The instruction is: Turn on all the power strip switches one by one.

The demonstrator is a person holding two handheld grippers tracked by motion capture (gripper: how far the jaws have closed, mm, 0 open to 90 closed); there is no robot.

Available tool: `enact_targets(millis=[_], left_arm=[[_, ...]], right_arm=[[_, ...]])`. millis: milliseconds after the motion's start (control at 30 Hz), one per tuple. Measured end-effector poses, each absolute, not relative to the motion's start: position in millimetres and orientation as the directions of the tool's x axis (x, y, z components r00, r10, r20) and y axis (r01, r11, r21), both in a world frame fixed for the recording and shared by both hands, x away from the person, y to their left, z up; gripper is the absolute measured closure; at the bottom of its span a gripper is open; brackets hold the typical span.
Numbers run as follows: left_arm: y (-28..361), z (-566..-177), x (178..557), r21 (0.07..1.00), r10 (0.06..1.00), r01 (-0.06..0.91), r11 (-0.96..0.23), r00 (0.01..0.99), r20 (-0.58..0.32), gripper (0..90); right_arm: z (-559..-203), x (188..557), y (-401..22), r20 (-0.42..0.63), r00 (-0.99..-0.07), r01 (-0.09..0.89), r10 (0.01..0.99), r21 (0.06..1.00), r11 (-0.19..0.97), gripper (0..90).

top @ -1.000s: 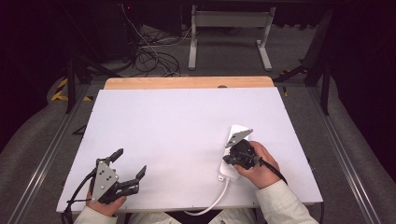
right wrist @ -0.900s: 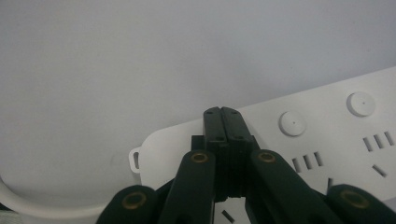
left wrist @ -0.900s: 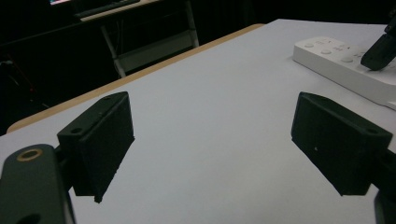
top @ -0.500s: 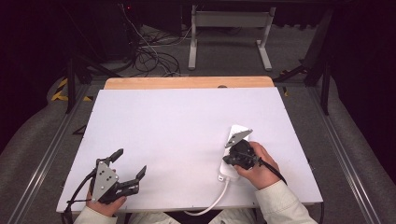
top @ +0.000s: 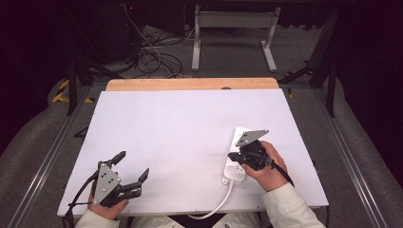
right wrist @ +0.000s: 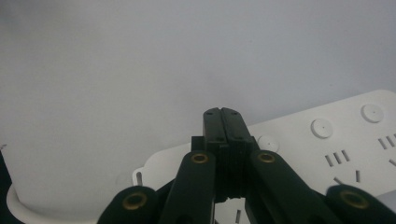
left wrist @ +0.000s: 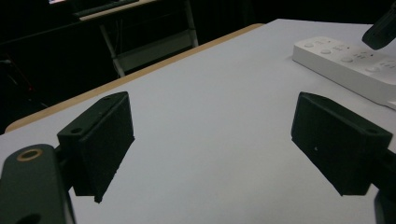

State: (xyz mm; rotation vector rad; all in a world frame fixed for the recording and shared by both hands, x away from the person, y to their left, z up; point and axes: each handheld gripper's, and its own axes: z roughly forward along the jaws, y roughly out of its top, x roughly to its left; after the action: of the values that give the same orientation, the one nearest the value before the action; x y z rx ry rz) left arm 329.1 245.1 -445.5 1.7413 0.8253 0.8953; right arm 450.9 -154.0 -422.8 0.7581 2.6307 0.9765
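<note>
At the near edge of the white-topped desk (top: pixel 180 133), the left gripper (top: pixel 129 172) rests in the person's left hand (top: pixel 107 209) with its jaws spread wide apart and nothing between them. To its right lies the white plastic power strip (top: pixel 235 164), its white cord (top: pixel 214 209) curling off the near edge. The right gripper (top: pixel 233 156), jaws pressed together and empty, sits directly over the strip's near half, tips pointing away from the right hand (top: pixel 266 166). Beyond the strip, the bare white desk runs to its pale wooden far edge (top: pixel 190 84).
</note>
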Motion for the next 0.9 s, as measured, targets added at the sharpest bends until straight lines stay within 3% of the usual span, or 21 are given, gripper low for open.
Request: enact_targets(millis=[900], left_arm=[[245,-446,329,0.945,0.844,0.129,-0.301,0.496,0.201,13.4]], right_arm=[[-427,472,-157,-0.063,-0.794,0.424,0.605,0.656,0.625,90.0]])
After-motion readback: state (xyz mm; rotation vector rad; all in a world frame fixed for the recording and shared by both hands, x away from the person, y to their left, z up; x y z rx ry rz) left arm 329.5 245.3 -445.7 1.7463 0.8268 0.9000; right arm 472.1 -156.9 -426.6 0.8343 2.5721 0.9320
